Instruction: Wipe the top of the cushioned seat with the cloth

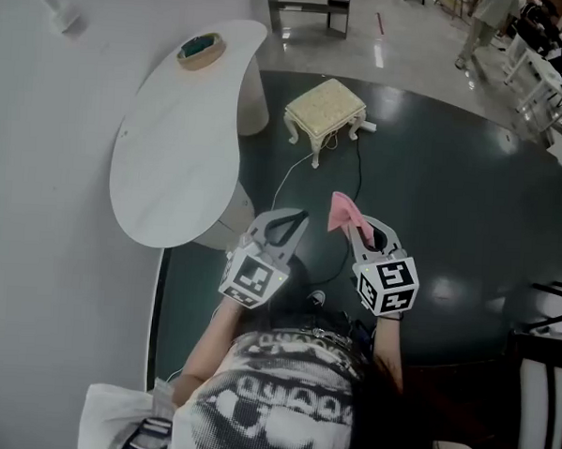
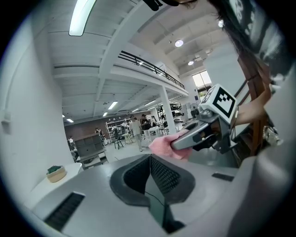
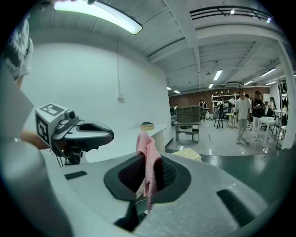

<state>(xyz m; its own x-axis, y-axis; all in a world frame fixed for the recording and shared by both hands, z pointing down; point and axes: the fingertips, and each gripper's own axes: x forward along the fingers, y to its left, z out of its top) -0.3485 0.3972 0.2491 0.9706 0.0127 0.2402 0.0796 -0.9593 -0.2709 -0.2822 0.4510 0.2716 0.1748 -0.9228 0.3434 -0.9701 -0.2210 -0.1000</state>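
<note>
Cloth (image 1: 343, 209), pink and by the look limp and featherlight, sits clamped by a fold in the right gripper (image 1: 356, 227), left gripper (image 1: 286, 219) closed on nothing, cushioned seat (image 1: 326, 105) well off at twelve o'clock.

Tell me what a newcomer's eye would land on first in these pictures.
The soft pink cloth stands out first, pinched in the right gripper low in the head view. Beside it is the left gripper, which is shut on nothing. Farther off on the dark floor stands the cream cushioned seat with carved white legs, apart from both grippers. To its left curves a large white teardrop-shaped table.
</note>
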